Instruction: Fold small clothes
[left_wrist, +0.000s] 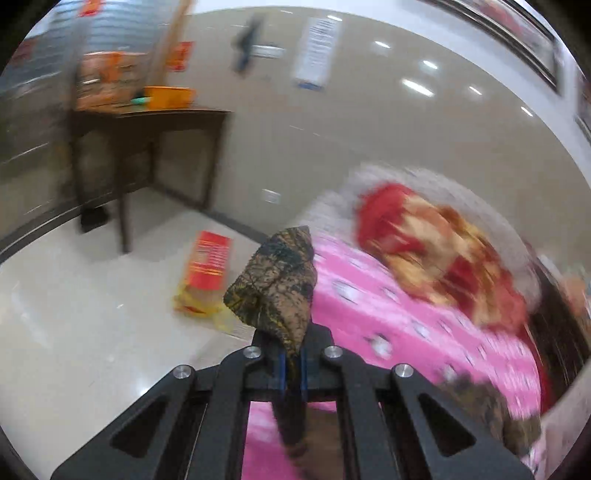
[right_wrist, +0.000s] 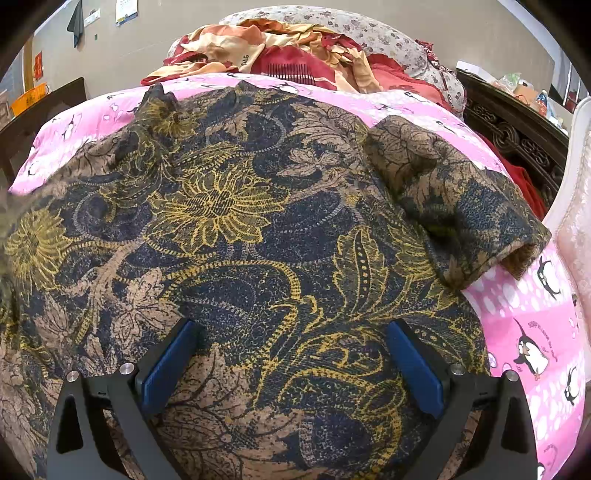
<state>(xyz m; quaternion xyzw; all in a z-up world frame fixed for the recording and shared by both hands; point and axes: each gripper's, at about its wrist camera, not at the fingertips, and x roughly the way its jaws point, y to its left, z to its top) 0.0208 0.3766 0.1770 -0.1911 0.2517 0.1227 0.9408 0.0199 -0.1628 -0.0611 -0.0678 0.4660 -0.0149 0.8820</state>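
A brown, navy and yellow floral garment (right_wrist: 240, 236) lies spread on a pink penguin-print bed cover (right_wrist: 535, 332). One sleeve (right_wrist: 454, 206) lies out to the right. My right gripper (right_wrist: 291, 365) is open, its blue pads (right_wrist: 168, 363) just above the garment's lower middle. My left gripper (left_wrist: 292, 363) is shut on a bunched part of the same garment (left_wrist: 275, 284) and holds it lifted above the bed cover (left_wrist: 406, 314). The left wrist view is blurred.
A red and cream quilt (right_wrist: 280, 51) and a floral pillow (right_wrist: 369, 33) lie at the bed's head. A dark carved headboard (right_wrist: 517, 136) stands right. Left of the bed are a dark wooden table (left_wrist: 147, 122), tiled floor and a red-orange box (left_wrist: 207, 269).
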